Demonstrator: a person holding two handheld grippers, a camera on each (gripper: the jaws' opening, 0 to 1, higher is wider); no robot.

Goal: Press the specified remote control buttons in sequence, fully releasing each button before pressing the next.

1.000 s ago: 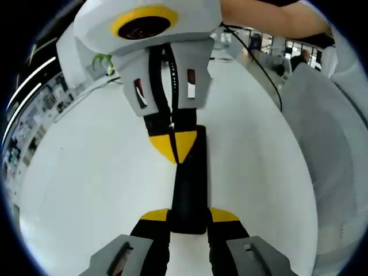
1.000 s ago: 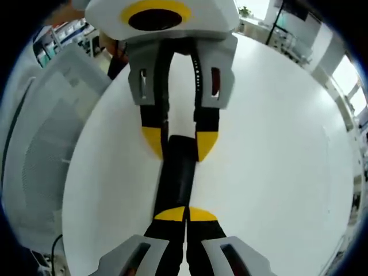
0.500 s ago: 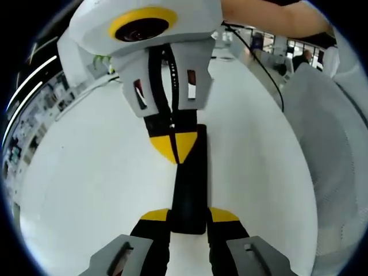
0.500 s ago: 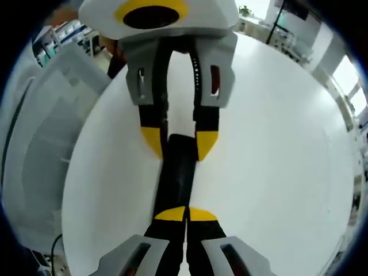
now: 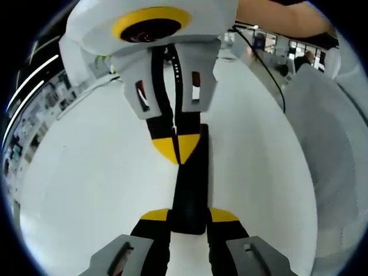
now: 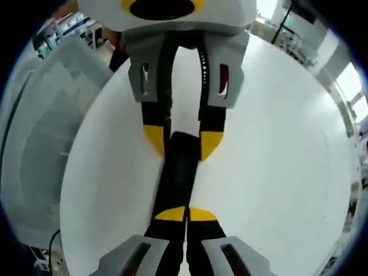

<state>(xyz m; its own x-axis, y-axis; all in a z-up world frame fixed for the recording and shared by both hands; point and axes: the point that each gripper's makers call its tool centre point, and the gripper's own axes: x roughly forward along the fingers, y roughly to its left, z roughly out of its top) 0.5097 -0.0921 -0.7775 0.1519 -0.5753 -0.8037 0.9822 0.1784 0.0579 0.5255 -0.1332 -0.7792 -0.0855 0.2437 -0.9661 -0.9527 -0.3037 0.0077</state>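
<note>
Left gripper view: slim black remote [image 5: 191,184]

Item count: one black remote control [image 5: 190,184], lying at the tabletop [image 5: 86,172] centre; two grippers, left gripper [image 5: 188,217] and right gripper [image 6: 185,215]; one person's arm [image 5: 276,16].

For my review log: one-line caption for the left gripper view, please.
Left gripper clamps the black remote while the shut right gripper bears on it.
</note>
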